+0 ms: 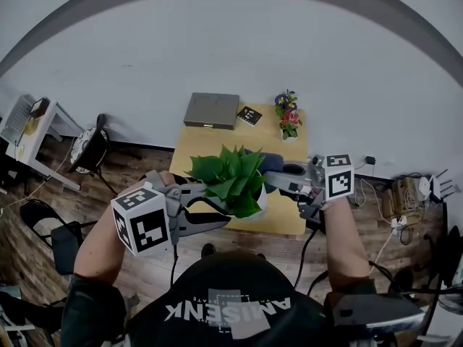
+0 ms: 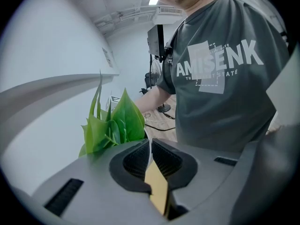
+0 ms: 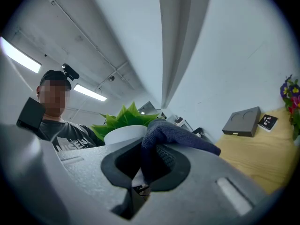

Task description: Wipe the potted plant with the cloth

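Presently: white wall (image 1: pixel 231 56), wood floor (image 1: pixel 130 165); yellow table (image 1: pixel 195 147), partly bare; potted plant (image 1: pixel 231 179) at its near edge; left gripper (image 2: pixel 150 149) pinched nearly shut, seemingly on the pot's thin white rim; right gripper (image 3: pixel 150 158) clamping dark cloth (image 3: pixel 178 137) beside the pot; wiping apparently under way; next, cloth pressed gently onto the leaves.

The plant (image 1: pixel 233 179) blocks the near edge of the table (image 1: pixel 210 139), boxed in by the left tongs (image 1: pixel 219 210) and the right tongs (image 1: pixel 275 181) with the cloth (image 1: pixel 259 161). The table middle is bare. A box (image 1: pixel 211 110) and card (image 1: pixel 249 115) line the far edge; flowers (image 1: pixel 288 118) fill the far right corner.
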Demonstrator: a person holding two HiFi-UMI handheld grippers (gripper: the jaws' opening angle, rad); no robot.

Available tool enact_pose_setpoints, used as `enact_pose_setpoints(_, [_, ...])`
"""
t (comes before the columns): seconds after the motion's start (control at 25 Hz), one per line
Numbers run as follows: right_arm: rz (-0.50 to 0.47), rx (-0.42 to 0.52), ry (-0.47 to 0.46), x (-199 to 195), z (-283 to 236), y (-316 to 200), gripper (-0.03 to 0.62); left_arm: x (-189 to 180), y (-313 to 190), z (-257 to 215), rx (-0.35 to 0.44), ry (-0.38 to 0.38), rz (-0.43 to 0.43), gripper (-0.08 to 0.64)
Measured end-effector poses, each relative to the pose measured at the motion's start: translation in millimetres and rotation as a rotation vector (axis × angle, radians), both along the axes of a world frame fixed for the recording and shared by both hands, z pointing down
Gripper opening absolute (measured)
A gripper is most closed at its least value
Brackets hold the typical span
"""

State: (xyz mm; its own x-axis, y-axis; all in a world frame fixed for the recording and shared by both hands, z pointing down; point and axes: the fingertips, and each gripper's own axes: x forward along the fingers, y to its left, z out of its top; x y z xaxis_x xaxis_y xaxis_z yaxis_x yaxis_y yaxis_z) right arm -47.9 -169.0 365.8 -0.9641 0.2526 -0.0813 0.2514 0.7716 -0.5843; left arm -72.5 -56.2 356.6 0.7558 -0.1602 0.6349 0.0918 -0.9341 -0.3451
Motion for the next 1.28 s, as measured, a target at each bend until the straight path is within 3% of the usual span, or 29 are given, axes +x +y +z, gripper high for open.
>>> enact_pose_setpoints(0.2, [-0.037, 0.008, -0.006, 0, 1, 5, 0.028, -1, -5, 3, -0.035, 0.008, -0.015, 0.018])
enact_pose_setpoints(0.44, [0.022, -0.001, -0.014, 9, 2, 7, 0.028, -4, -14, 9, -0.076, 0.029, -0.020, 0.018])
enact_pose_setpoints(0.6, [0.103, 0.045, -0.007, 19, -2, 11, 0.028, -2, -24, 12, -0.102, 0.045, -0.021, 0.018])
enact_pose_setpoints(0.8, [0.234, 0.129, 0.025, 31, -8, 11, 0.028, 7, -36, 4, -0.229, 0.159, -0.018, 0.020])
enact_pose_setpoints(1.0, [0.370, 0.183, 0.068, 39, -10, 10, 0.028, 15, -63, 11, -0.241, 0.160, -0.071, 0.020])
enact_pose_setpoints(1.28, [0.498, 0.265, 0.158, 41, -11, 17, 0.028, 28, -82, 16, -0.324, 0.180, -0.123, 0.020])
